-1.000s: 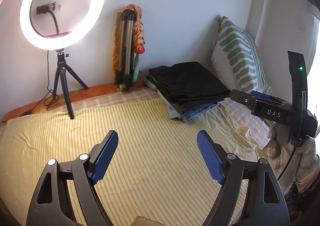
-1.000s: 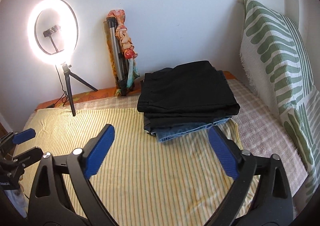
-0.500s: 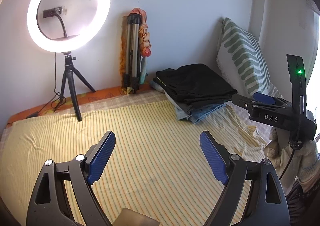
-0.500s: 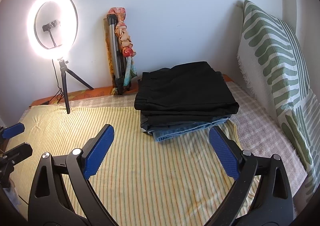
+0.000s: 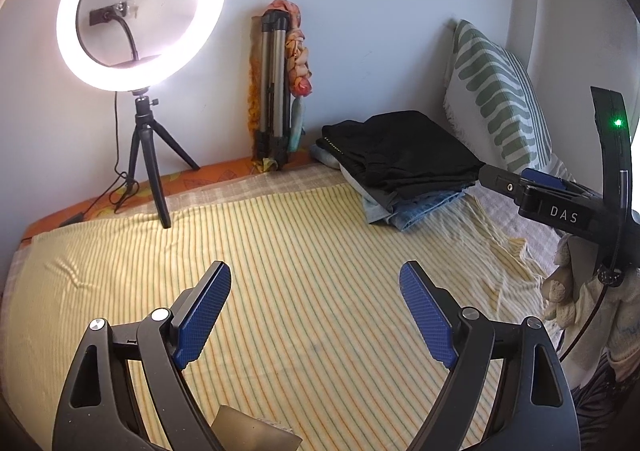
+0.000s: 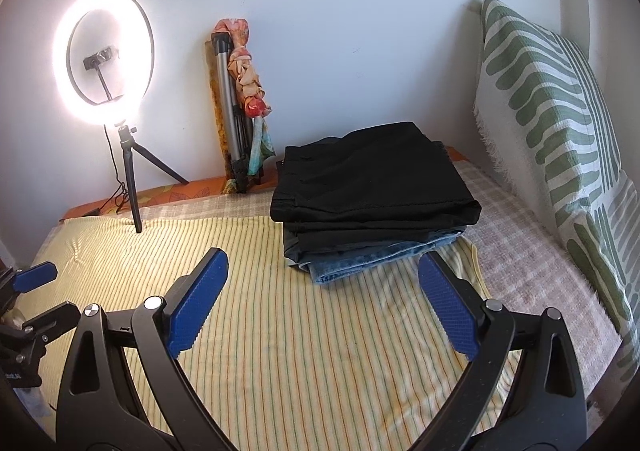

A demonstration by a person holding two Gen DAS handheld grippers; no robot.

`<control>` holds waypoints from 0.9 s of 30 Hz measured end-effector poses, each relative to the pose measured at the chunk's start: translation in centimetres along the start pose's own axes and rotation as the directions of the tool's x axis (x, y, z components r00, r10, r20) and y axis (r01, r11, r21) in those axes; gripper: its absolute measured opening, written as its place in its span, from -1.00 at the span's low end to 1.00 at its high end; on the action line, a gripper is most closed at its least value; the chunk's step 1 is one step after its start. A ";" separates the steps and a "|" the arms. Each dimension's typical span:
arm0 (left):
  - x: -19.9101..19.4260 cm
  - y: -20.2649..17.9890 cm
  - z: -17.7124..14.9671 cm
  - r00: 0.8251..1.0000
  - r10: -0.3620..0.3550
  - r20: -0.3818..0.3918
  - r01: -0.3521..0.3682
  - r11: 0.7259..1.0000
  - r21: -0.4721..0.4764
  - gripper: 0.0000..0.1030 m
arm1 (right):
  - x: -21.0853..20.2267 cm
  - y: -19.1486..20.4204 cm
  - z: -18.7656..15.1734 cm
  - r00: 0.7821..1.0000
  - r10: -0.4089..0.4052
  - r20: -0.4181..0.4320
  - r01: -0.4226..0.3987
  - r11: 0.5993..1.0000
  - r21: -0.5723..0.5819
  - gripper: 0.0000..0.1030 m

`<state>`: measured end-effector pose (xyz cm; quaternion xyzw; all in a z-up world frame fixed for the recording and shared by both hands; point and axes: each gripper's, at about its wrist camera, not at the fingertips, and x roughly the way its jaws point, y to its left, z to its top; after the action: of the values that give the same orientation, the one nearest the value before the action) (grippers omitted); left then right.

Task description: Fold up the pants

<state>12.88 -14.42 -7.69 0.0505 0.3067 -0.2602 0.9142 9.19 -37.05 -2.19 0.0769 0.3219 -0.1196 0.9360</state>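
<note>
A stack of folded pants point(image 6: 372, 195), black on top with blue jeans at the bottom, sits at the back right of the yellow striped bed sheet point(image 6: 288, 331). It also shows in the left wrist view point(image 5: 400, 167). My left gripper point(image 5: 316, 315) is open and empty above the sheet. My right gripper point(image 6: 320, 303) is open and empty, in front of the stack and apart from it. The right gripper's body shows at the right edge of the left wrist view point(image 5: 560, 207). The left gripper shows at the left edge of the right wrist view point(image 6: 28, 307).
A lit ring light on a small tripod point(image 5: 140, 11) stands at the back left. A folded tripod with a cloth point(image 5: 276, 91) leans on the wall. A green-patterned pillow point(image 6: 560, 123) stands along the right. A wrinkle lies in the sheet's right edge point(image 5: 504, 251).
Both grippers have pulled back and shifted slightly left; the stack and ring light now sit further right in both views. Both stay open and empty.
</note>
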 end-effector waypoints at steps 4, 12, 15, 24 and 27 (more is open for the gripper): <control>-0.1 -0.4 -0.1 1.000 0.003 0.002 -0.003 1.000 0.014 0.68 | 0.0 -0.3 0.1 1.000 -0.009 0.000 0.009 1.000 0.003 0.90; -0.2 -0.3 -0.2 1.000 0.006 -0.001 -0.006 1.000 0.010 0.68 | -0.3 -0.6 0.0 1.000 -0.010 0.007 0.009 1.000 0.021 0.90; -0.3 -0.1 -0.2 1.000 0.010 0.001 -0.010 1.000 0.004 0.68 | -0.1 -0.4 -0.1 1.000 0.001 -0.002 -0.001 1.000 0.014 0.90; -0.5 0.4 -0.2 1.000 0.014 0.003 -0.014 1.000 -0.010 0.68 | 0.2 0.1 -0.1 1.000 0.001 -0.004 -0.001 1.000 0.003 0.90; -0.6 0.4 -0.2 1.000 0.014 0.003 -0.014 1.000 -0.013 0.68 | 0.2 0.1 -0.1 1.000 0.001 -0.004 -0.001 1.000 0.004 0.90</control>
<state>12.58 -13.79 -7.58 0.0465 0.3067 -0.2517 0.9167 9.29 -37.00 -2.39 0.0791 0.3234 -0.1194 0.9354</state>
